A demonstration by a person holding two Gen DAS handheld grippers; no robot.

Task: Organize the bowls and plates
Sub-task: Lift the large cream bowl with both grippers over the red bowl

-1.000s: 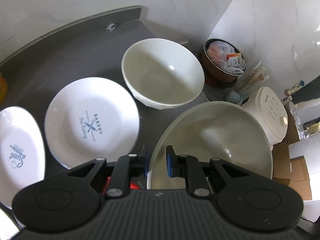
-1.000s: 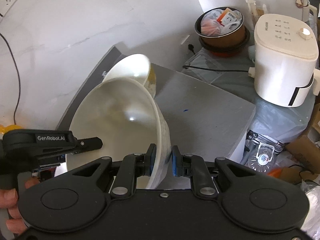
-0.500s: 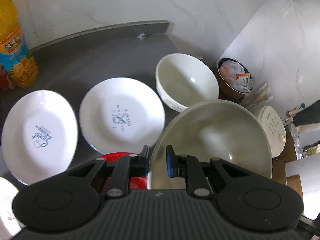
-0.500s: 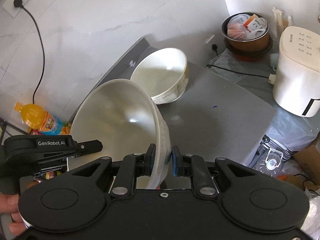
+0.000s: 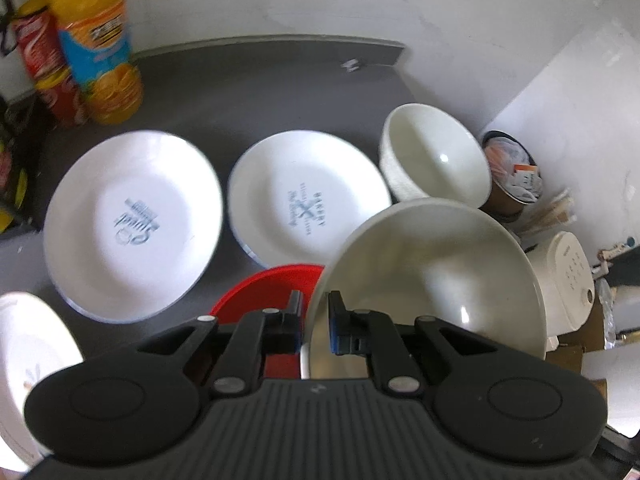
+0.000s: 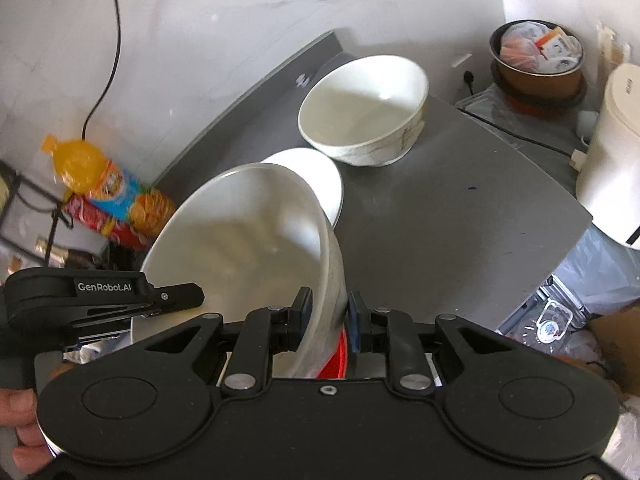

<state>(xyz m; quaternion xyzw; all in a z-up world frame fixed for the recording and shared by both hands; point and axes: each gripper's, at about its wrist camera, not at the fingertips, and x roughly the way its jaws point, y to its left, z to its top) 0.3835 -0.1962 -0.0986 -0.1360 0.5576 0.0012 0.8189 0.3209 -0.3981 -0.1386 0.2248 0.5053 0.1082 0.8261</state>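
Note:
A large white bowl (image 5: 432, 276) hangs tilted above the grey counter (image 6: 440, 208), held by its rim from two sides. My left gripper (image 5: 314, 320) is shut on the near rim and its jaws are closing. My right gripper (image 6: 326, 318) has the opposite rim (image 6: 328, 280) between its pads, which still touch it while the jaws are opening. In the right wrist view the left gripper (image 6: 192, 298) shows at the left. A second white bowl (image 5: 436, 160) (image 6: 364, 112) stands at the counter's back. Two printed white plates (image 5: 132, 216) (image 5: 308, 196) lie flat. A red dish (image 5: 272, 284) sits under the held bowl.
An orange juice bottle (image 5: 96, 44) and a red tube (image 5: 48, 60) stand at the back left. Another white plate (image 5: 32, 356) lies at the near left. Past the counter's right edge are a brown pot of packets (image 6: 536, 60) and a white appliance (image 6: 612, 160).
Both grippers carried the large bowl back and left, away from the second bowl. The plates, the bottle and the red dish came into view. The bowl tilted more in the right gripper.

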